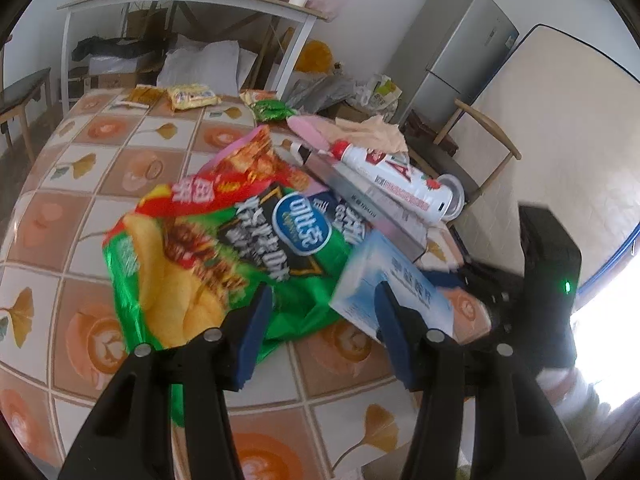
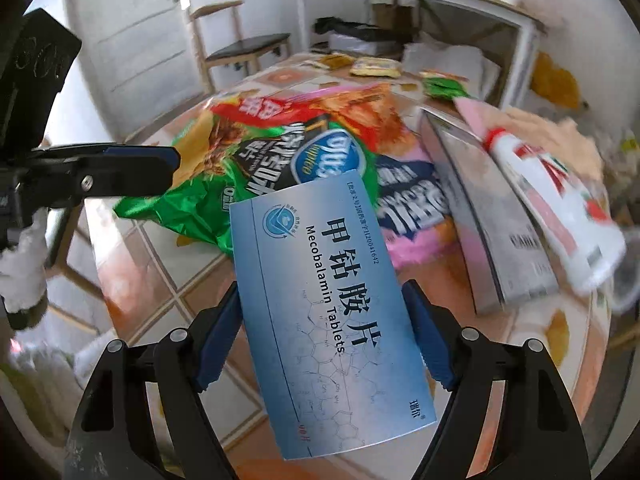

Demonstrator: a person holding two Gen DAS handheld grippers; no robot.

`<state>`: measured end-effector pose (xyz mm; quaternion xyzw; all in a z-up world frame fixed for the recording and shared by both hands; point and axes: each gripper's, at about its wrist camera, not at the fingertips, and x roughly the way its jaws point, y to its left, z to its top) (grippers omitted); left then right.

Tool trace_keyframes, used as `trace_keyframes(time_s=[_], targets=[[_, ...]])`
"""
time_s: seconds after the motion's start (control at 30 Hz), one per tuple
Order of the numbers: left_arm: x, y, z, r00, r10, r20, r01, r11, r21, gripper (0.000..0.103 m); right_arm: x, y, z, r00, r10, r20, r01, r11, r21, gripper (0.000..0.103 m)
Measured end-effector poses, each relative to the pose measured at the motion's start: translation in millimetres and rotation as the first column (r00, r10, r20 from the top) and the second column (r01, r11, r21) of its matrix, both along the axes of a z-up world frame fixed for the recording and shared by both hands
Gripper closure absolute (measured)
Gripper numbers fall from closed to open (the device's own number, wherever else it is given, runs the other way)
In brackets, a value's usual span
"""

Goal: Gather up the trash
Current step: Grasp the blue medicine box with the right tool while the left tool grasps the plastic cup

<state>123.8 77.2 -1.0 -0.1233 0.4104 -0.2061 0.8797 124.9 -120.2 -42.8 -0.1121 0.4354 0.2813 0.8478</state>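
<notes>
My right gripper (image 2: 322, 300) is shut on a blue Mecobalamin tablet box (image 2: 332, 312) and holds it above the table; the box also shows in the left wrist view (image 1: 396, 292). My left gripper (image 1: 322, 300) is open, its fingers just over the edge of a green and red crisp bag (image 1: 224, 248), which also shows in the right wrist view (image 2: 256, 160). A white can with a red cap (image 1: 396, 178) lies on a grey box (image 1: 368, 200) to the right. The left gripper appears at the left of the right wrist view (image 2: 132, 168).
The table (image 1: 80, 184) has a tiled orange leaf-pattern cloth. Yellow (image 1: 192, 96) and green (image 1: 272, 110) snack packets lie at its far edge, a pink and beige wrapper (image 1: 352, 128) behind the can. A chair (image 1: 480, 148), a fridge (image 1: 460, 48) and a white shelf (image 1: 180, 0) stand beyond.
</notes>
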Motion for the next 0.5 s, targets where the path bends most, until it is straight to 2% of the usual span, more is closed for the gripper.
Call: trace_keyframes(time_s=[0.13,0.27,0.33,0.43,0.5], targets=[[9.7,-15.0,15.6,1.0,-0.025,0.018,0.025,1.0,0.002,0.051,-12.5,-26.9,4.3,0.992,-0.121,-0.021,0.122,0.991,0.048,0.029],[32.0,-35.9,39.4,0.998,-0.06,0.021,0.059,0.998,0.032,0.051,-23.7,-62.8,7.7,0.963,-0.266,-0.046,0.269,0.96,0.085,0.029],[48.8,-45.7,55.3,0.996,-0.082,0.03,0.081,0.996,0.024,0.045,-26.8,-75.7,7.3,0.949,-0.309,-0.056,0.313,0.945,0.092,0.029],[74.8,-62.7,71.6,0.991,-0.128,0.026,0.127,0.991,0.033,0.042,-36.1,-92.2,7.0,0.929,-0.366,-0.06,0.37,0.924,0.098,0.029],[96.4,-79.6,80.8,0.989,-0.143,0.031,0.14,0.987,0.076,0.04,-40.4,-101.7,5.7,0.916,-0.398,-0.055,0.402,0.911,0.096,0.029]])
